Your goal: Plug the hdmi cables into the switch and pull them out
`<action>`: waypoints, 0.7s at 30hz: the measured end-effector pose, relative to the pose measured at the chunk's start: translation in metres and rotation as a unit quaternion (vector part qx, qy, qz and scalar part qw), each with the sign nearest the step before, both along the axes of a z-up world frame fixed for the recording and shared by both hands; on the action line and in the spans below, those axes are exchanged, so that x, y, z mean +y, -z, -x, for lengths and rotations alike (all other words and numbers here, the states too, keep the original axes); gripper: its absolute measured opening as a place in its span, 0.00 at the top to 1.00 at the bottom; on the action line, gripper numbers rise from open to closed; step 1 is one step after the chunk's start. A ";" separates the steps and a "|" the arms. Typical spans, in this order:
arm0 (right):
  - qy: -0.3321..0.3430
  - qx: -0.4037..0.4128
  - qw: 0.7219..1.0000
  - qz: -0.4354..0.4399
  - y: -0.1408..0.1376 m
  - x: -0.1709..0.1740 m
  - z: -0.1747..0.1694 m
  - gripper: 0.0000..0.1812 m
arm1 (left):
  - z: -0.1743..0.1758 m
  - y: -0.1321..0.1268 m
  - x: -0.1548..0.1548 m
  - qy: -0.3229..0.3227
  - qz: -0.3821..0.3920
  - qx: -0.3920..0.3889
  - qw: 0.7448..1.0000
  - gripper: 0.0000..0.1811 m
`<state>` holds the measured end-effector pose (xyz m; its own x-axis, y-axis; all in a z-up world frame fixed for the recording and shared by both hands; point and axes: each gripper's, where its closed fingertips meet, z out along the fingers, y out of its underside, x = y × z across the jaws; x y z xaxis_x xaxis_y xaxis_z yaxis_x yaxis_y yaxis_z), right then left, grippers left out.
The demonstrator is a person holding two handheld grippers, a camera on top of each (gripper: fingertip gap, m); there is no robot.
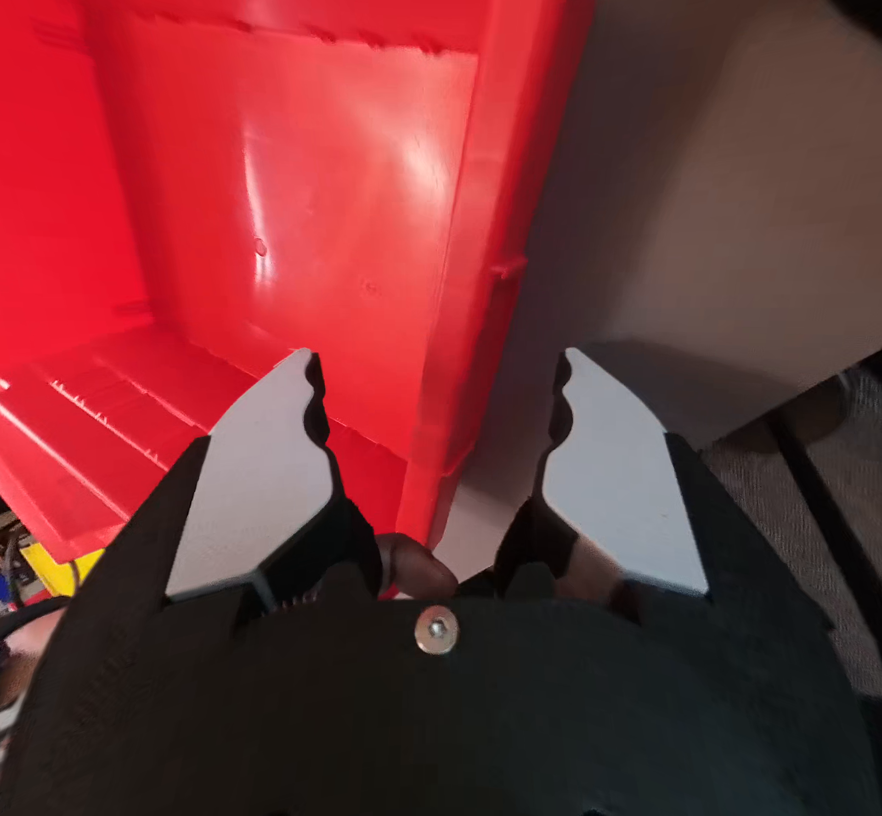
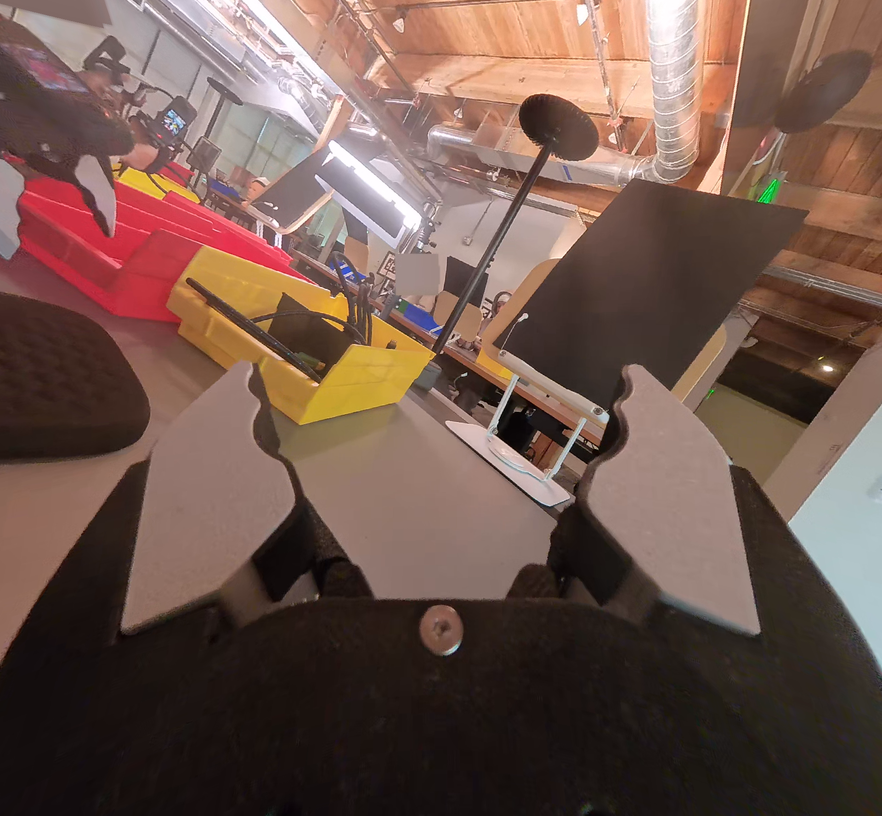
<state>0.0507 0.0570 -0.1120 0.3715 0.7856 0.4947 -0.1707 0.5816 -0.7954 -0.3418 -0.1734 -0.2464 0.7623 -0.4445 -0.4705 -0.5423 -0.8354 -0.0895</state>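
The left gripper (image 1: 439, 354), with grey plates on black fingers, is hanging over a large red plastic bin (image 1: 286, 173), its jaws spread wide and gripping nothing. Its own view is showing the bin's glossy bare floor and ribbed walls, a grey table surface (image 1: 692, 173) to the right, and a fingertip (image 1: 420, 573) peeking between the finger bases. No cable is appearing in this view.

The right gripper (image 2: 439, 373) is sitting low over the same grey table (image 2: 420, 483), jaws likewise wide apart and holding nothing. Only this view is revealing the black cables (image 2: 305, 321), lying coiled in an open-fronted yellow plastic bin (image 2: 362, 383) just ahead and left of the fingers, beside the red bins (image 2: 95, 263). The switch cannot be made out in either view. This view is also catching the left gripper (image 2: 57, 216) far left above the red bin, a black textured pad (image 2: 62, 387), a black panel on a white wire stand (image 2: 644, 297), and a black pole topped by a disc (image 2: 556, 127).
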 end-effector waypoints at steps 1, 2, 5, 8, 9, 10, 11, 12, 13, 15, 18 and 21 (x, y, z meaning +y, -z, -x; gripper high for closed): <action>-0.001 -0.001 1.000 -0.001 0.000 -0.001 0.000 0.26 | 0.006 0.003 -0.001 0.010 0.021 0.007 1.000 0.51; -0.003 0.000 1.000 -0.001 0.000 -0.001 0.000 0.26 | 0.013 0.006 -0.001 0.020 0.038 0.018 0.999 0.53; -0.008 0.004 1.000 0.003 -0.001 -0.002 -0.001 0.26 | 0.016 0.012 0.002 0.034 0.057 0.003 0.998 0.61; -0.010 0.009 1.000 0.000 -0.003 -0.003 -0.004 0.26 | 0.007 0.018 -0.003 0.042 0.075 -0.026 0.996 0.74; -0.010 0.010 1.000 -0.002 -0.003 -0.004 -0.004 0.27 | 0.005 0.019 -0.003 0.046 0.071 -0.028 0.996 0.81; -0.010 0.008 1.000 -0.004 -0.003 -0.004 -0.004 0.27 | 0.007 0.019 0.000 0.051 0.055 -0.012 0.997 0.84; -0.009 0.006 1.000 -0.006 -0.003 -0.004 -0.004 0.27 | 0.010 0.018 0.003 0.059 0.034 0.016 0.998 0.84; -0.009 0.006 1.000 -0.006 -0.003 -0.004 -0.004 0.27 | 0.013 0.016 0.006 0.065 0.015 0.044 0.997 0.84; -0.008 0.006 1.000 -0.006 -0.003 -0.003 -0.004 0.27 | 0.014 0.015 0.007 0.064 0.000 0.069 0.996 0.84; -0.005 0.008 1.000 0.000 -0.003 -0.001 -0.004 0.27 | 0.018 0.010 0.008 0.062 -0.029 0.127 0.990 0.84; -0.002 0.011 1.000 0.009 -0.004 0.003 -0.005 0.27 | 0.021 0.008 0.006 0.046 -0.060 0.166 0.983 0.84; 0.003 0.012 1.000 0.008 -0.004 0.004 -0.005 0.28 | 0.030 0.002 0.000 0.025 -0.075 0.213 0.974 0.84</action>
<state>0.0559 0.0615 -0.1083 0.3871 0.7917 0.4727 -0.1869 0.5694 -0.8005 -0.3719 -0.1729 -0.2489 0.4626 -0.3781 -0.8019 -0.5970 -0.8016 0.0335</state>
